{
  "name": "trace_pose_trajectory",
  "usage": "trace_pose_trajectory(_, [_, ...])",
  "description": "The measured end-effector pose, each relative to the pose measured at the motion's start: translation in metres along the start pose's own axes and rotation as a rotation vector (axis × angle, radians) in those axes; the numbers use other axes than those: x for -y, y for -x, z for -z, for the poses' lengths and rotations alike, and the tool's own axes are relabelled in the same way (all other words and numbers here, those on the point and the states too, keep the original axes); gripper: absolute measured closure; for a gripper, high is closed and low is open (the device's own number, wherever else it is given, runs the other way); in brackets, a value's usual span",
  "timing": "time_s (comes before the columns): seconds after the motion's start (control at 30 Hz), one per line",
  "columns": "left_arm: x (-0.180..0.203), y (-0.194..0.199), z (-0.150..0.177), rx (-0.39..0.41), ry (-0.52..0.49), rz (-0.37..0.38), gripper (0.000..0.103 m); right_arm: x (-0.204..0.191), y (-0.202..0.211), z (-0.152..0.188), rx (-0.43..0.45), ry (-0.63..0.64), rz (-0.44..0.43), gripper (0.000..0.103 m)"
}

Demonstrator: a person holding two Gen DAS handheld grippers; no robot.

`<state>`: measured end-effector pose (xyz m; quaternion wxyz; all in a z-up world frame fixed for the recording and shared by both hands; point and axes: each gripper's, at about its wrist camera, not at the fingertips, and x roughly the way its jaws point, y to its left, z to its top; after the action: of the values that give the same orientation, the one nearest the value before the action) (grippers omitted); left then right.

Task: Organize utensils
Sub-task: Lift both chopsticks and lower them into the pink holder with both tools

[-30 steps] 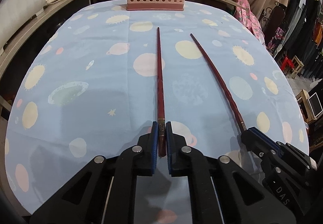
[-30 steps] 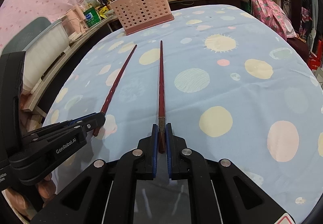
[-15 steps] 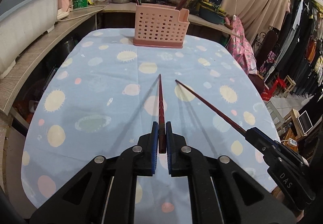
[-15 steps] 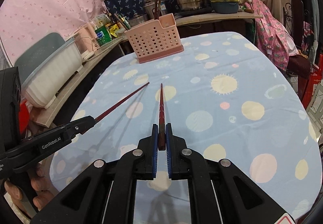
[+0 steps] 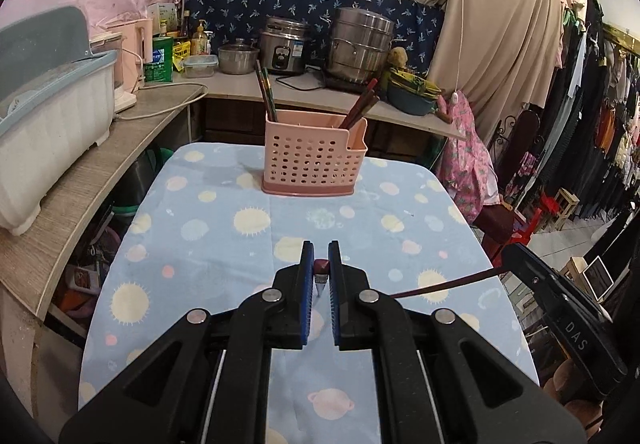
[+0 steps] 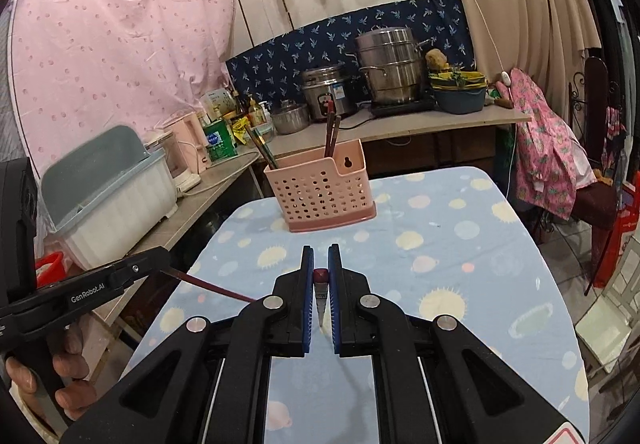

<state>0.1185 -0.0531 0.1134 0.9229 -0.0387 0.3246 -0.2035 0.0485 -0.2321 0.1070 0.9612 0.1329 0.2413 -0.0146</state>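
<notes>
My left gripper (image 5: 321,264) is shut on a dark red chopstick (image 5: 321,271), seen end-on and hanging down from the jaws. My right gripper (image 6: 321,266) is shut on a second dark red chopstick (image 6: 321,284), also pointing down. Each gripper shows in the other's view: the right one (image 5: 520,260) with its chopstick (image 5: 444,286), the left one (image 6: 160,256) with its chopstick (image 6: 212,286). Both are held above the near half of the table. The pink perforated utensil holder (image 5: 314,158) stands at the table's far end (image 6: 324,190), with chopsticks in it.
The table wears a light blue planet-print cloth (image 5: 224,256). A wooden counter on the left bears a white dish rack (image 5: 44,116). Pots and a rice cooker (image 5: 284,50) stand on the back counter. Clothes racks stand on the right.
Both grippers have lifted their chopsticks off the cloth and tilted them from lying flat forward to pointing down. The views have risen, showing the holder and back counter.
</notes>
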Motion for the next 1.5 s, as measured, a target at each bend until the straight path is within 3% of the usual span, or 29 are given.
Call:
trace_pose_trajectory(0.43, [-0.007,-0.025,-0.043,0.002,-0.001,0.002,0.096,-0.004,-0.025,-0.042,0.04,0.019,-0.022,0.096])
trace_pose_trajectory(0.83, [-0.022,-0.035,-0.137,0.106,0.015,-0.028,0.096,-0.011,-0.061,-0.135,0.141,0.05,-0.031,0.096])
trace_pose_trajectory(1.2, [-0.03,-0.064,-0.235,0.263,0.054,-0.09,0.096,-0.019,-0.126,-0.244,0.256,0.005,-0.052,0.096])
trace_pose_trajectory(1.5, [-0.038,-0.128,-0.258,0.231,0.057,-0.116,0.096,-0.018,-0.194,-0.259,0.228,0.03,-0.021,0.096])
